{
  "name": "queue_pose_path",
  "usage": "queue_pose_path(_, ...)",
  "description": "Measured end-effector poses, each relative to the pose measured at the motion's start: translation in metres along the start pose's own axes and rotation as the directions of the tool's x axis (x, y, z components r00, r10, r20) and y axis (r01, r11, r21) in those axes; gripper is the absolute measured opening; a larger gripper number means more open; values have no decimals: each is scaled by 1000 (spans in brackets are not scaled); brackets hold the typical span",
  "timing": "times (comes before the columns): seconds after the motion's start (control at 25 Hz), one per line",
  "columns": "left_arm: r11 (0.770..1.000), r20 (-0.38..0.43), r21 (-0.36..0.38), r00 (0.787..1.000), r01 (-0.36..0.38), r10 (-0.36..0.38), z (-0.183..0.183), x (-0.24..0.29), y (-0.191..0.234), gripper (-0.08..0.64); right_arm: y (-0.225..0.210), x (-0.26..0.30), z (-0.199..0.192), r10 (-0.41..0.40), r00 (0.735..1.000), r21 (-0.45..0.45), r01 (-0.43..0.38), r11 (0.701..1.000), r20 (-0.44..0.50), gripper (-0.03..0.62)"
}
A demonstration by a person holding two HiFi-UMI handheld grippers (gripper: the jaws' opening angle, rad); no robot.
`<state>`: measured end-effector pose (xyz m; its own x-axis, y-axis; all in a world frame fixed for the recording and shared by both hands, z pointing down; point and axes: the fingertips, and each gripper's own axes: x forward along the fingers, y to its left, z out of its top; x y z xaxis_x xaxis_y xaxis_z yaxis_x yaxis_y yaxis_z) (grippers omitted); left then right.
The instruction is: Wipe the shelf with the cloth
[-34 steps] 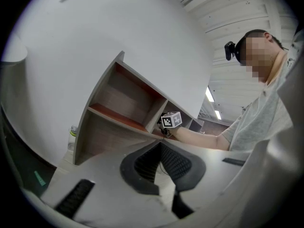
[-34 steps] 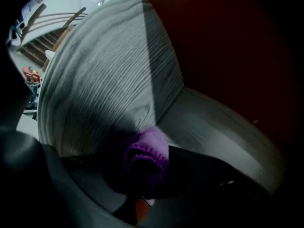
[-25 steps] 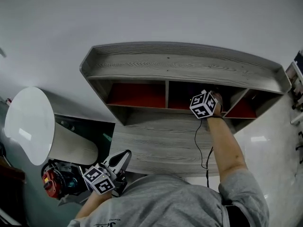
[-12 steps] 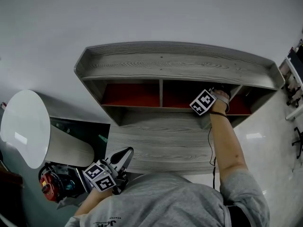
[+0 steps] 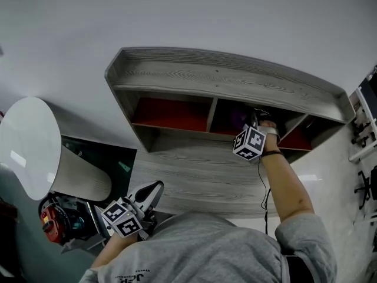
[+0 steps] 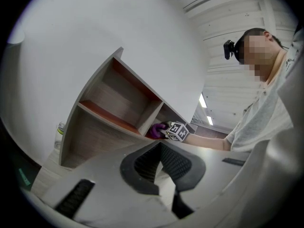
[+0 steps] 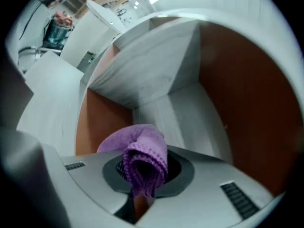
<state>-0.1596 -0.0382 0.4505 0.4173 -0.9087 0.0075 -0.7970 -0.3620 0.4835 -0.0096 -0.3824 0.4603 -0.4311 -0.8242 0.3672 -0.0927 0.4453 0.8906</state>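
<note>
The grey wooden shelf (image 5: 224,81) has red-lined compartments under its top board. My right gripper (image 5: 253,128) reaches into the middle compartment, its marker cube just outside the opening. It is shut on a bunched purple cloth (image 7: 142,151), which lies against the red floor near the grey back corner (image 7: 161,99). The left gripper view shows the same cloth (image 6: 154,129) at the mouth of that compartment. My left gripper (image 5: 154,188) hangs low beside the person's body, away from the shelf. Its jaws are shut with nothing in them (image 6: 160,148).
A white round table top (image 5: 29,146) stands at the left, with a red object (image 5: 50,226) below it. A cable (image 5: 265,196) hangs from the right gripper over the shelf's lower front panel (image 5: 200,175). A rack (image 5: 365,140) is at the right edge. A bottle (image 6: 58,132) stands left of the shelf.
My right gripper has slid the cloth a little to the left inside the middle compartment. The left gripper has stayed low and shut.
</note>
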Motion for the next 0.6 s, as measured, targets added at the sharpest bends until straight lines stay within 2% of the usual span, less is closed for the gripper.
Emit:
queue_pose_path(0.08, 1000, 14, 5, 1000, 9, -9, 2, -1, -1, 17, -12, -9, 2, -85, 996, -111, 84, 990, -10, 64)
queue_pose_path(0.16, 1000, 19, 8, 1000, 19, -19, 2, -2, 0, 17, -40, -23, -22, -216, 974, -207, 197, 958, -73, 64)
queue_pose_path(0.24, 1000, 20, -1, 999, 28, -28, 2, -4, 3, 17, -73, -44, -57, -343, 927, -224, 305, 925, -154, 63)
queue_pose_path(0.36, 998, 11, -24, 999, 49, -49, 2, -9, 10, 17, -104, -83, -94, -501, 832, -196, 463, 864, -239, 63)
queue_pose_path(0.4, 998, 1, -26, 998, 60, -60, 3, -11, 12, 17, -107, -92, -98, -537, 805, -191, 503, 843, -250, 63)
queue_pose_path(0.48, 996, -27, -17, 996, 87, -87, 7, -14, 16, 17, -108, -98, -98, -580, 769, -191, 548, 814, -266, 63)
queue_pose_path(0.6, 991, -71, 21, 989, 133, -132, 20, -7, 30, 17, -107, -83, -91, -588, 751, -225, 543, 809, -301, 63)
